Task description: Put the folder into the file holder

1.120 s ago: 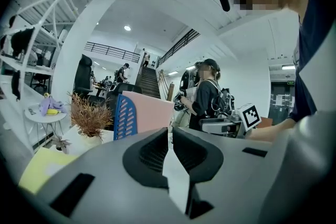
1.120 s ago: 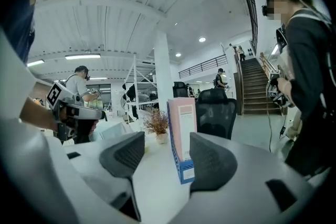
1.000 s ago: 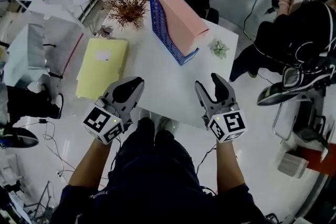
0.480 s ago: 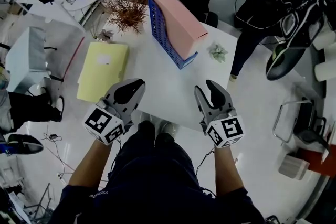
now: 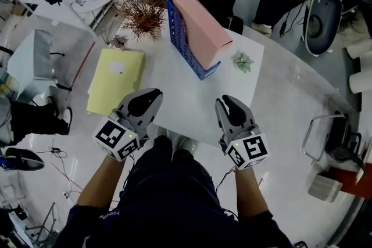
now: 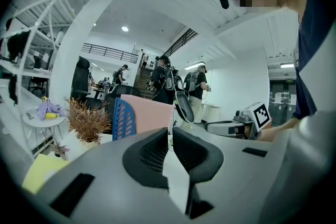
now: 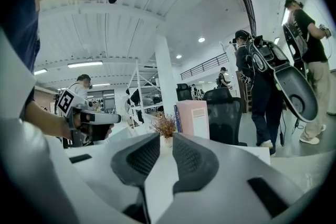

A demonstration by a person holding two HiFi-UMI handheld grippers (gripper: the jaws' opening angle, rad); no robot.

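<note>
While right tongs (image 5: pixel 231 101) are closing empty, folder (image 5: pixel 113 79) lies beside the closed left tongs (image 5: pixel 150 94)

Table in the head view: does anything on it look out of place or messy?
Nothing looks spilled or broken. The yellow folder lies flat near the left edge, outside the blue holder, which stands askew to the table edges and already holds a pink file.

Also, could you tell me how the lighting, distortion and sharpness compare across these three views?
Head view: even light, sharp on the yellow folder and blue file holder, edges bowed. Left gripper view: strong fisheye, black corners. Right gripper view: the same fisheye and dark corners.
</note>
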